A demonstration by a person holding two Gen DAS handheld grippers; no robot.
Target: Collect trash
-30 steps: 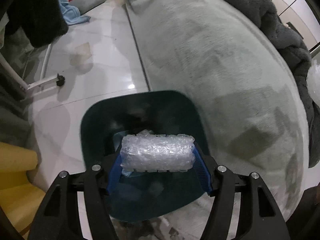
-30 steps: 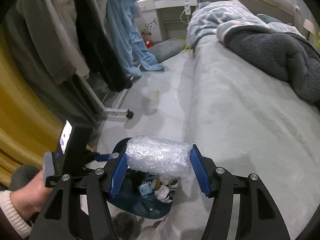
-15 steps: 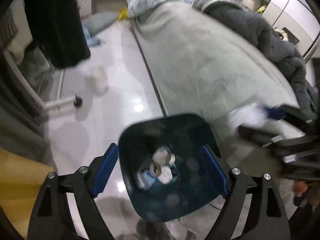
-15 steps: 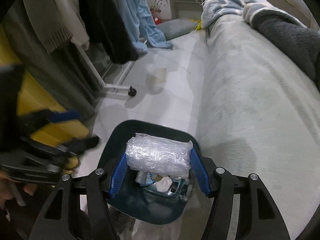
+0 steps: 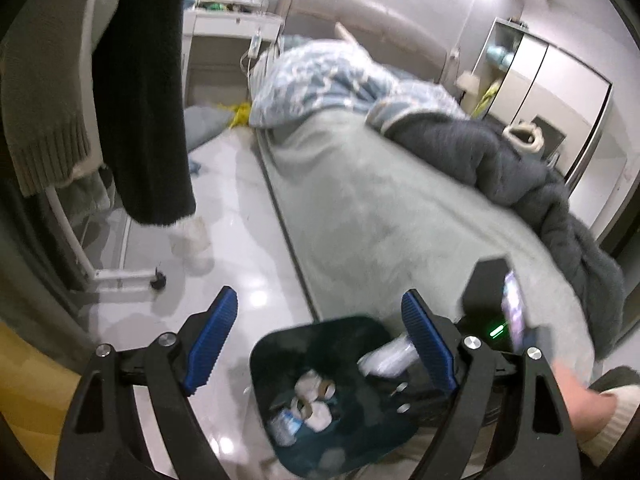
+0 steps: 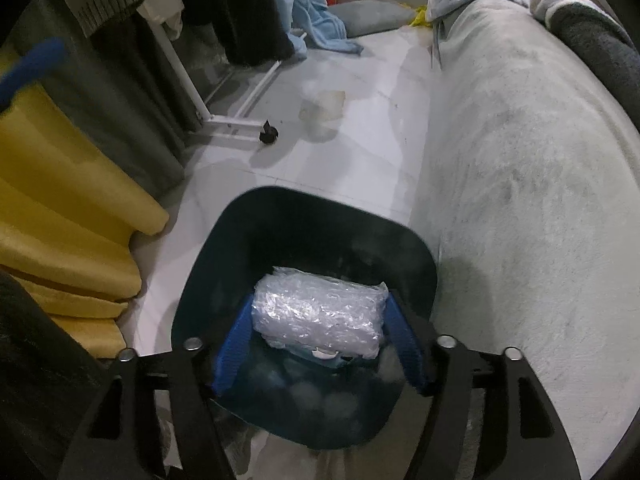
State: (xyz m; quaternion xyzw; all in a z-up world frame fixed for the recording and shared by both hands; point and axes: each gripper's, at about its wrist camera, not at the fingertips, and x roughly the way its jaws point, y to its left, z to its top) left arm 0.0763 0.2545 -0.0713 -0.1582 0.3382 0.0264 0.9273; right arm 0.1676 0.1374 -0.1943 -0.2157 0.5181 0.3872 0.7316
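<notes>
Left wrist view: left gripper [image 5: 320, 344] now spread wide and empty, blue ribbed pads flanking nothing, where a second ago a bubble-wrap roll sat clamped between them. Raised and pulled back from the dark bin [image 5: 332, 396], which stands on the glossy white floor [image 5: 240, 240] just beside the bed [image 5: 392, 216]. Inside the bin: cardboard tape cores, crumpled white tissue, a small bottle. At the bin's bed-side rim, a glimpse of clear plastic, partly hidden behind the pad. Judged: the left side's load is delivered, free for the next piece.

Right wrist view: right gripper [image 6: 320, 344] clamped on the bubble-wrap roll [image 6: 320, 312], pads pressing both ends. Lowered over the last second from above the bin's rim to inside its mouth [image 6: 312, 216]. Roll: short fat cylinder, crinkled translucent film, shiny, light and springy by the look. Bin: smooth dark plastic, rounded-square opening, faintly dusty walls. Beyond the bin, a pale crumpled scrap [image 6: 324, 108] on the floor, probably more trash. Beside the bin, fleecy grey-green bedcover; on the other side, yellow fabric [image 6: 68, 208]. Judged: release is next, straight down.
</notes>
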